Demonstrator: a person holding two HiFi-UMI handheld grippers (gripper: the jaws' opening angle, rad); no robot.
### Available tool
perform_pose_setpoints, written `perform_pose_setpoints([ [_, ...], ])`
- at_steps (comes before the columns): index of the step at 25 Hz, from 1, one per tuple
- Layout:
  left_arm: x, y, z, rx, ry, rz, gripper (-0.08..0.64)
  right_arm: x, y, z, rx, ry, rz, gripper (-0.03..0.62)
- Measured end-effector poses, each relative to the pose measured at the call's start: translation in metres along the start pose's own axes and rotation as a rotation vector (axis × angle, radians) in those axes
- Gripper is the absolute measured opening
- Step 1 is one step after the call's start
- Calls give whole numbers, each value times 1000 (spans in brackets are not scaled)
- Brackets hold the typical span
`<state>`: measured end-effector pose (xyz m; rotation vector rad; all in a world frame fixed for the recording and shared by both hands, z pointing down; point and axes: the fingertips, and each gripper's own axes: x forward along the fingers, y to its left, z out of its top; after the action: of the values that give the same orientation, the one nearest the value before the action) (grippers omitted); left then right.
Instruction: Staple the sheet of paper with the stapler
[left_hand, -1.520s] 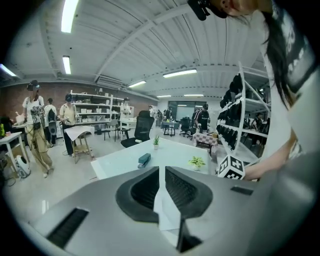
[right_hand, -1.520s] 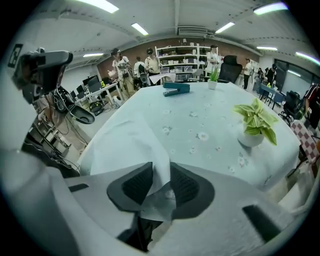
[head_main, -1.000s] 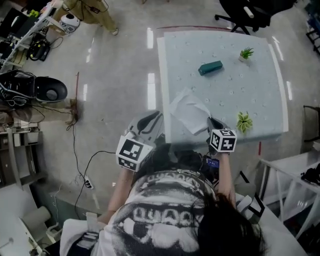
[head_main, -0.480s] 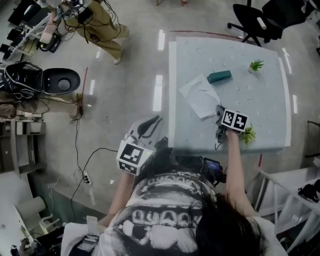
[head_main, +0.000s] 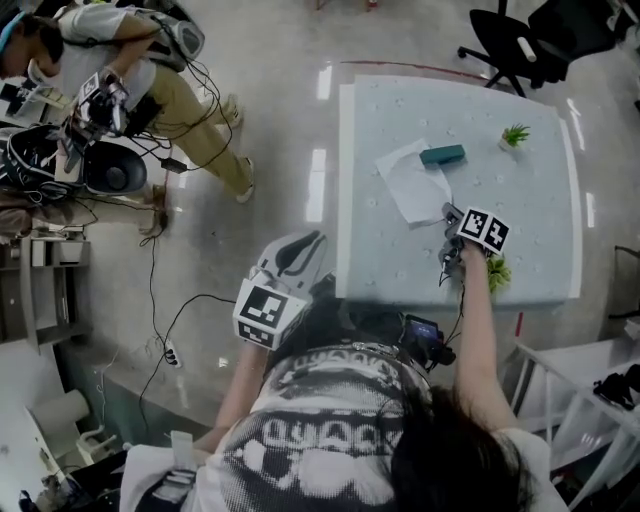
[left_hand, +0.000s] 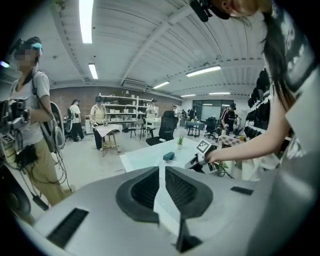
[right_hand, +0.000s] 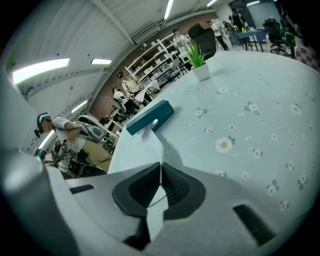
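Right gripper view: right hand-held gripper (right_hand: 161, 166) clamped on paper sheet (right_hand: 136, 150) near teal stapler (right_hand: 150, 118).

Right arm (head_main: 472, 335) reaches forward over the table (head_main: 540, 180). Its gripper (head_main: 448, 213) tilts down, with the jaws pinched on the near edge of the sheet (head_main: 408, 185). Left gripper (head_main: 312, 243) is held close to the body, off the table's near left corner, jaws together and empty.

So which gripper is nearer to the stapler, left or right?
Right. The right gripper is over the table, just short of the stapler, shut on the sheet of paper. The left gripper is off the table, beside its near corner, farther away.
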<state>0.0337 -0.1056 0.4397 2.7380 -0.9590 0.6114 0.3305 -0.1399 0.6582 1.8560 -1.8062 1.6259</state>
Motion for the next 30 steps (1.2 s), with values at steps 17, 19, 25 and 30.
perform_pose_setpoints([
  [17,27,2,13,5,-38,-66,34,-30,19,52,-320,-95,-156,174],
  [19,32,3,17,3,-50,-76,34,-24,38,69,-380,-107,-119,145],
  [25,46,6,26,5,-81,-79,34,14,79,112,-545,-74,-30,59],
  [30,45,9,28,8,-90,-80,34,47,87,112,-681,82,-33,-3],
])
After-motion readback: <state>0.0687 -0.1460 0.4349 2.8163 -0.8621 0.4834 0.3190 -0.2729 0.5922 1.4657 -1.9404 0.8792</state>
